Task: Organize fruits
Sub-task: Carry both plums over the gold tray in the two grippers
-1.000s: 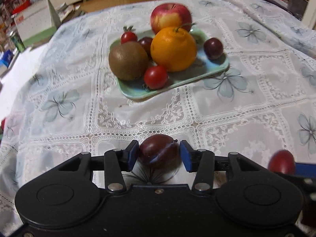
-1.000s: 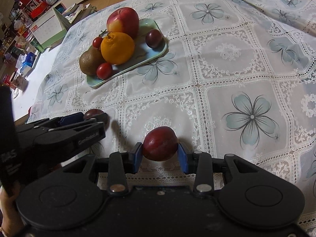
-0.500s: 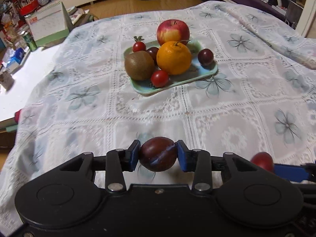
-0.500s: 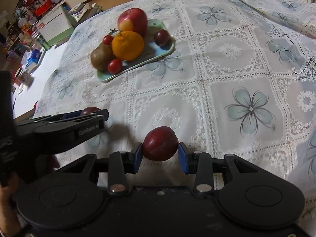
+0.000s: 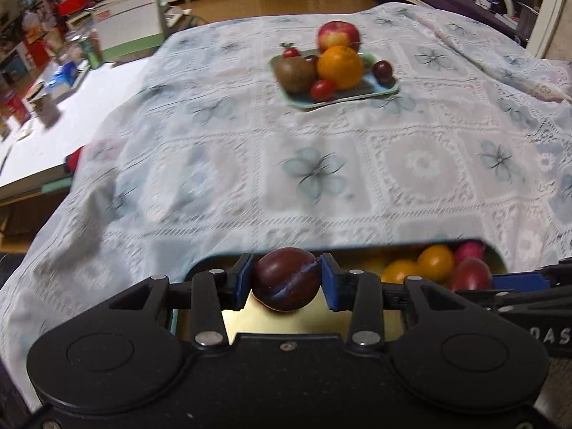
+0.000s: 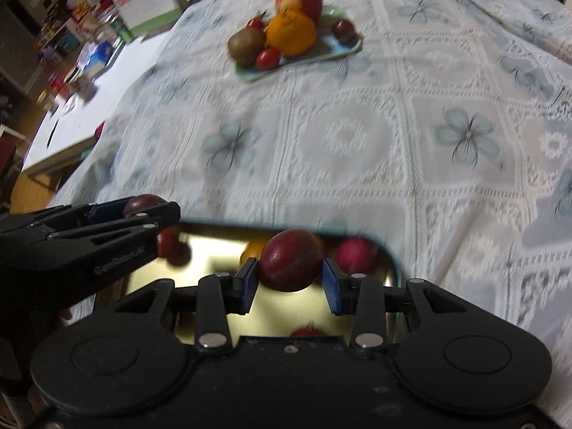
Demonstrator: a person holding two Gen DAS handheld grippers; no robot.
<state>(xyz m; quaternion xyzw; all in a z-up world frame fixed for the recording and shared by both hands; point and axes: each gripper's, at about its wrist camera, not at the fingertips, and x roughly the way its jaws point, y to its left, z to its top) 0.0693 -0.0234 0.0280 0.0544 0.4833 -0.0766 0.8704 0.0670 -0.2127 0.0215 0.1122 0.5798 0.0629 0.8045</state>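
My left gripper (image 5: 286,284) is shut on a dark purple plum (image 5: 286,279) and holds it over a shiny gold tray (image 5: 314,316) at the near table edge. My right gripper (image 6: 290,280) is shut on a red plum (image 6: 290,259) above the same tray (image 6: 214,257), to the right of the left gripper (image 6: 107,228). The tray holds yellow and red small fruits (image 5: 434,262). A green plate (image 5: 357,91) far ahead carries an apple (image 5: 338,34), an orange (image 5: 339,66), a kiwi (image 5: 295,73), tomatoes and a plum.
A white lace tablecloth with blue flowers (image 5: 314,175) covers the table. A white side surface (image 5: 53,132) with boxes and cans lies at the left. A white box (image 6: 146,0) stands beyond the table's far left corner.
Both grippers have pulled back from the green plate toward the near edge, each still holding its plum. The gold tray with small fruits has come into view beneath them.
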